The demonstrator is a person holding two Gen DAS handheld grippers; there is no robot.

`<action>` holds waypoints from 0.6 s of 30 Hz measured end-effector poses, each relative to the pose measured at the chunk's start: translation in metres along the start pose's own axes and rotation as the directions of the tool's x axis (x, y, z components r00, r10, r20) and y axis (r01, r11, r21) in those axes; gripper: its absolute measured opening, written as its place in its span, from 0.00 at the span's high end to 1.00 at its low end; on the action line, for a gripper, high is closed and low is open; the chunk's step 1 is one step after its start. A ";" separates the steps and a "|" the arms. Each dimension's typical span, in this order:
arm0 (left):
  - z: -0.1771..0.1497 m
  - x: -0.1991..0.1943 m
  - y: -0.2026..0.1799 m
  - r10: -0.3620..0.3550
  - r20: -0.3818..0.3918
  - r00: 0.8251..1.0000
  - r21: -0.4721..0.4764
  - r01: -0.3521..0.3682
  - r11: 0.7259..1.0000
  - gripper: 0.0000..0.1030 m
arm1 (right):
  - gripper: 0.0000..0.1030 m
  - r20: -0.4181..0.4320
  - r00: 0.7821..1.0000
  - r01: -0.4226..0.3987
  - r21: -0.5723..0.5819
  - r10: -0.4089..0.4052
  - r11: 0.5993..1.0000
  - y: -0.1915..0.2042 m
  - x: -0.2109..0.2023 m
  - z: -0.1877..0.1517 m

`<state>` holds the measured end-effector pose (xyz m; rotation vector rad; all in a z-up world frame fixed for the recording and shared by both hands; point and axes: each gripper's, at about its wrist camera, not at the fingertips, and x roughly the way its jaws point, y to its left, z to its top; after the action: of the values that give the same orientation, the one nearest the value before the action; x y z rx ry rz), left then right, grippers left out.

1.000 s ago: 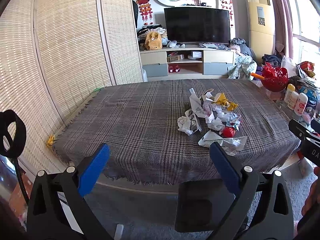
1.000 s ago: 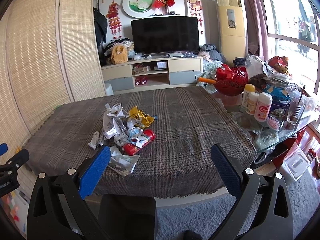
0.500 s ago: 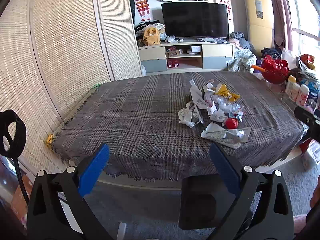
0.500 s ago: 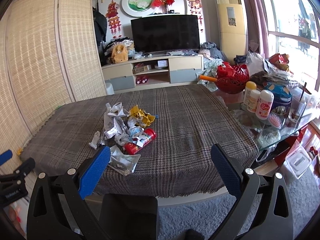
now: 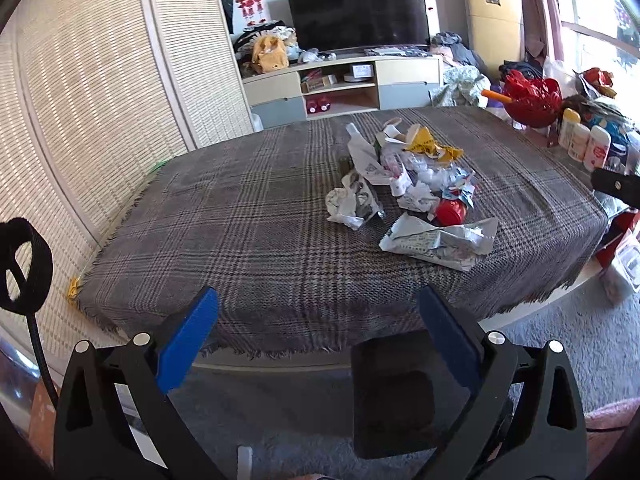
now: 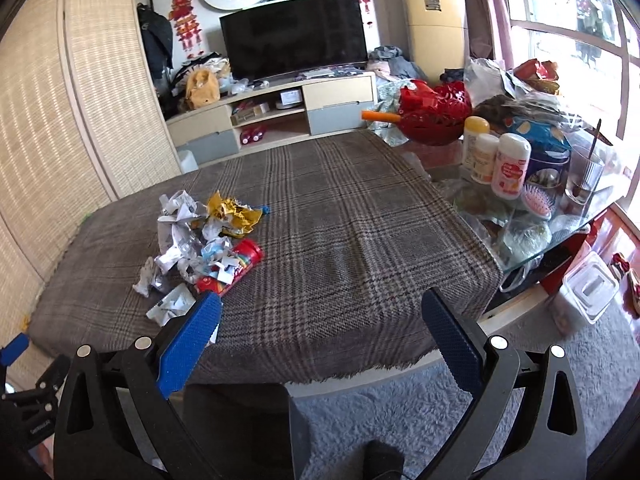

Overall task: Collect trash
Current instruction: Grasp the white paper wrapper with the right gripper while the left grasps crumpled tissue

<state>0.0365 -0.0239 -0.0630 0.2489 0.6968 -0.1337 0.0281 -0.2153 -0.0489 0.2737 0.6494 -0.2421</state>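
Observation:
A heap of trash (image 5: 404, 184) lies on the plaid-covered table (image 5: 240, 232): crumpled white paper, a yellow wrapper (image 5: 430, 146), a red can (image 5: 450, 212) and a flattened printed bag (image 5: 436, 240). In the right wrist view the same trash heap (image 6: 200, 248) sits left of centre, with the red can (image 6: 240, 268) at its near side. My left gripper (image 5: 318, 324) is open over the table's near edge, short of the heap. My right gripper (image 6: 320, 328) is open too, its left finger just in front of the heap's nearest paper.
A black bin-like box (image 5: 394, 396) stands on the grey carpet below the table edge. To the right, a glass side table (image 6: 520, 208) holds bottles, a red basket (image 6: 434, 114), a hairbrush and a glass. A woven screen (image 5: 80, 100) lines the left side; a TV stand (image 6: 276, 116) stands behind.
Both grippers have moved forward and closer to the table, so the trash heap looms larger. Both stay open with nothing held.

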 end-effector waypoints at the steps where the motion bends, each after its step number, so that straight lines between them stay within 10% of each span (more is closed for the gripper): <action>1: 0.001 0.004 -0.003 -0.011 -0.005 1.000 0.006 0.011 1.000 0.08 | 0.03 -0.009 1.000 -0.016 -0.005 0.016 1.000 0.003 0.004 0.000; 18: 0.017 0.070 0.023 -0.032 -0.083 0.996 0.022 0.034 0.999 0.11 | 0.17 -0.257 0.948 -0.226 -0.126 0.188 0.966 0.093 0.104 -0.020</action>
<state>0.1046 -0.0089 -0.0912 0.2669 0.7820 -0.1635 0.1256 -0.1354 -0.1129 0.2224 0.8719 0.0466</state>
